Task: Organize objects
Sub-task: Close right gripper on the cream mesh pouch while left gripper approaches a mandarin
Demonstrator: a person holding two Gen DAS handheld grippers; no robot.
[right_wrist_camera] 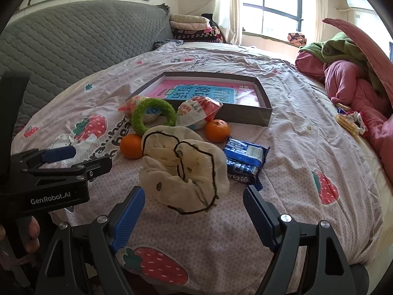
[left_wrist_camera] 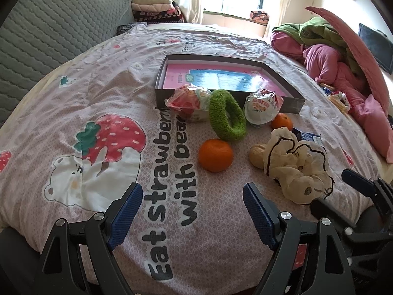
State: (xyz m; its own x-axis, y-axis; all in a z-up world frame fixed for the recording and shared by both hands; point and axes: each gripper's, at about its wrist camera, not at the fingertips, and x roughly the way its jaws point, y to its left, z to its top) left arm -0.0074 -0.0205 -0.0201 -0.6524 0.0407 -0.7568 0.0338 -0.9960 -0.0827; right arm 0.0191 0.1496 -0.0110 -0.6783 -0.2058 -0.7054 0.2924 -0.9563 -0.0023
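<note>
A shallow grey box (left_wrist_camera: 289, 103) (right_wrist_camera: 264, 115) with a pink and blue book inside lies on the bed. In front of it sit two wrapped snack cups (left_wrist_camera: 189, 102) (left_wrist_camera: 262, 107), a green fuzzy ring (left_wrist_camera: 227, 115) (right_wrist_camera: 153, 115), two oranges (left_wrist_camera: 215, 155) (left_wrist_camera: 282, 121), a cream scrunchie (left_wrist_camera: 294, 164) (right_wrist_camera: 184, 169) and a blue snack packet (right_wrist_camera: 243, 158). My left gripper (left_wrist_camera: 192, 215) is open, just short of the near orange. My right gripper (right_wrist_camera: 194, 217) is open, its fingers either side of the scrunchie's near edge.
A printed strawberry bedsheet (left_wrist_camera: 98, 93) covers the bed. A grey quilted headboard (left_wrist_camera: 49, 32) rises at the left. Pink and green bedding (left_wrist_camera: 343, 61) is heaped at the right. Folded blankets (right_wrist_camera: 191, 27) lie near the window. A hand (right_wrist_camera: 32, 236) holds the left gripper's handle.
</note>
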